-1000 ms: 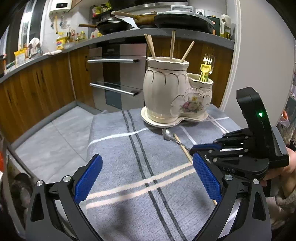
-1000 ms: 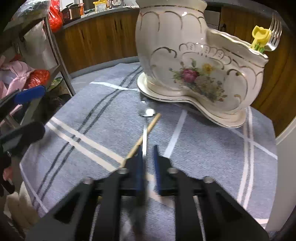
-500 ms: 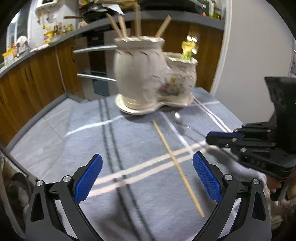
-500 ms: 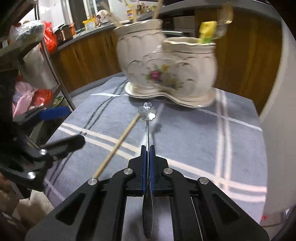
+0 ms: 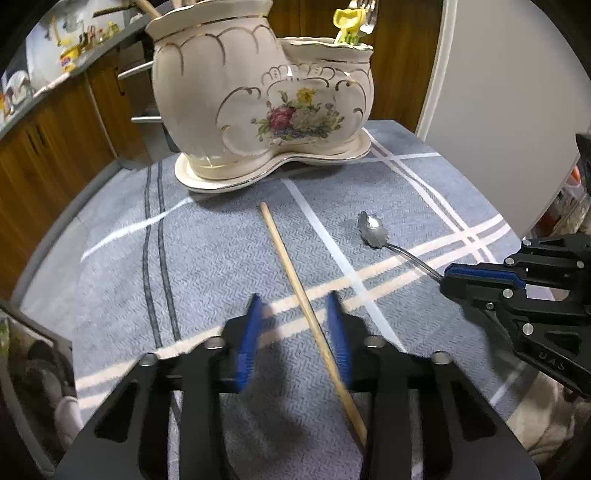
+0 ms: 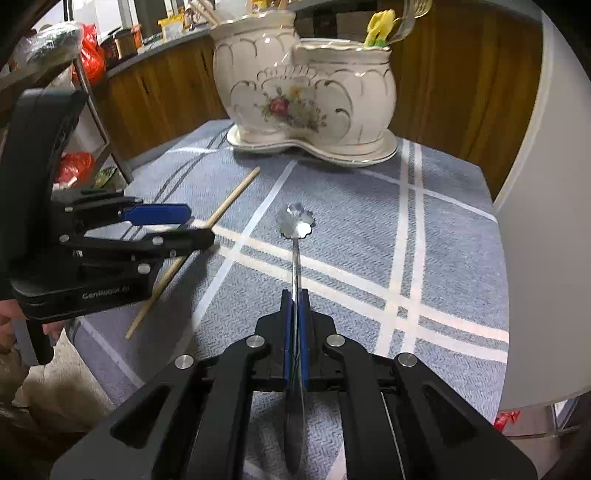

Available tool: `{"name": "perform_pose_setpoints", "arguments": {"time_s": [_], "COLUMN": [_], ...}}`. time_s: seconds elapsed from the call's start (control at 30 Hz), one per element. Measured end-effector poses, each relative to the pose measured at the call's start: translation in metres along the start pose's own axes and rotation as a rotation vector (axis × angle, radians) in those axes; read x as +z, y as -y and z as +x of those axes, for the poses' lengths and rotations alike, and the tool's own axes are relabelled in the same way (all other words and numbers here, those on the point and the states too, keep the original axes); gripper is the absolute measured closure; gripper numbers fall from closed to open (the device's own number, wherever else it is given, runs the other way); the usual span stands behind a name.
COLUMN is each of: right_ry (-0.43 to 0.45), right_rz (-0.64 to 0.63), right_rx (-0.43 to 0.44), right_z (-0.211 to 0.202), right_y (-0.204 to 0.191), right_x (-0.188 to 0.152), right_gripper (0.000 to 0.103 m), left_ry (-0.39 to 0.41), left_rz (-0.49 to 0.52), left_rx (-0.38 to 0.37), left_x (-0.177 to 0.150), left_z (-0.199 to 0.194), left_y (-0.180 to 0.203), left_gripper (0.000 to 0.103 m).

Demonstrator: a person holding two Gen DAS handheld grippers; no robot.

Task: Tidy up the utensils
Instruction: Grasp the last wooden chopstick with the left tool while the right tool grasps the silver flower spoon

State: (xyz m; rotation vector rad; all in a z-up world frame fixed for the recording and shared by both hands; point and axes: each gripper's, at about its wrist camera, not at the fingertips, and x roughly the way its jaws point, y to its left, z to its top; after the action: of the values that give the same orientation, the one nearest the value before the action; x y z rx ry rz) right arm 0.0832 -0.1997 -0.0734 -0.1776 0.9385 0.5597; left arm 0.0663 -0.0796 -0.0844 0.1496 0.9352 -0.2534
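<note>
Right gripper (image 6: 294,317): its blue fingers are clenched flat on the handle of a metal spoon (image 6: 295,229). The handle runs straight out between them and the flower-shaped bowl hangs clear above the cloth, ahead of the fingertips.
Left gripper (image 5: 293,336): its fingers have just been closing and are blurred. A single wooden chopstick (image 5: 295,280) lies between them, close against the right-hand pad, with a clear gap on the other side. They do not yet press on it from both sides.
Chopstick: it lies flat on the cloth near the middle of the worktop, its far tip pointing toward the holder's saucer and stopping a little short of it. Its near end passes under the left gripper toward the near edge.
Spoon, from the left wrist view: the bowl sits to the right of the chopstick, well apart from it, with the handle leading back into the right gripper at the right edge.
Utensil holder (image 5: 258,96): a cream ceramic double pot with gold trim and a painted flower spray stands on its matching saucer at the far edge of the worktop. Wooden sticks rise from the taller pot. A fork (image 5: 365,14) and a yellow-handled piece stand in the lower pot.
Worktop (image 5: 207,251): it is covered by a blue-grey cloth with white and dark stripes.
</note>
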Motion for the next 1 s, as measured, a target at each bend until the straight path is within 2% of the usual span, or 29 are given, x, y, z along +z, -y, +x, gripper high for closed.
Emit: {"name": "perform_pose_setpoints", "arguments": {"time_s": [0.03,0.07,0.1,0.2,0.3,0.4,0.47,0.5,0.63,0.7,0.8,1.0], "right_ry": [0.000,0.002,0.002,-0.015,-0.029,-0.040,-0.034,-0.031,-0.014,0.007,0.062,0.217], "right_rz": [-0.008,-0.022,-0.029,-0.049,-0.060,-0.065,-0.072,-0.079,-0.075,-0.063,-0.024,0.012], "right_rx": [-0.005,-0.012,-0.019,-0.021,-0.011,-0.014,-0.014,-0.008,-0.005,-0.002,0.009,0.043], "right_z": [0.001,0.002,0.004,0.011,0.016,0.020,0.020,0.020,0.017,0.012,0.000,-0.036], "right_y": [-0.001,-0.003,-0.004,-0.007,-0.007,-0.006,-0.007,-0.008,-0.011,-0.009,-0.002,0.007], "right_x": [0.002,0.005,0.008,0.015,0.021,0.028,0.029,0.028,0.026,0.025,0.025,0.026], "right_gripper": [0.098,0.098,0.097,0.096,0.087,0.087,0.091,0.100,0.100,0.100,0.100,0.100], "left_ry": [-0.002,-0.005,-0.009,-0.027,-0.065,-0.080,-0.090,-0.097,-0.081,-0.068,-0.053,0.065], "left_rz": [0.017,0.027,0.040,0.091,0.141,0.151,0.134,0.126,0.119,0.124,0.116,0.074], "left_rx": [0.006,0.005,-0.002,-0.029,-0.053,-0.041,-0.043,-0.043,-0.037,-0.031,-0.048,-0.101], "left_x": [0.001,0.001,0.001,-0.002,-0.003,-0.002,0.000,0.000,0.001,0.000,-0.002,-0.003], "left_z": [0.000,0.000,-0.001,-0.004,-0.006,-0.009,-0.008,-0.006,-0.005,-0.005,-0.008,-0.039], "left_y": [0.001,0.002,0.002,0.000,-0.002,-0.008,-0.011,-0.012,-0.013,-0.013,-0.017,-0.033], "left_gripper": [0.084,0.093,0.095,0.095,0.095,0.095,0.091,0.084,0.083,0.097,0.098,0.098]}}
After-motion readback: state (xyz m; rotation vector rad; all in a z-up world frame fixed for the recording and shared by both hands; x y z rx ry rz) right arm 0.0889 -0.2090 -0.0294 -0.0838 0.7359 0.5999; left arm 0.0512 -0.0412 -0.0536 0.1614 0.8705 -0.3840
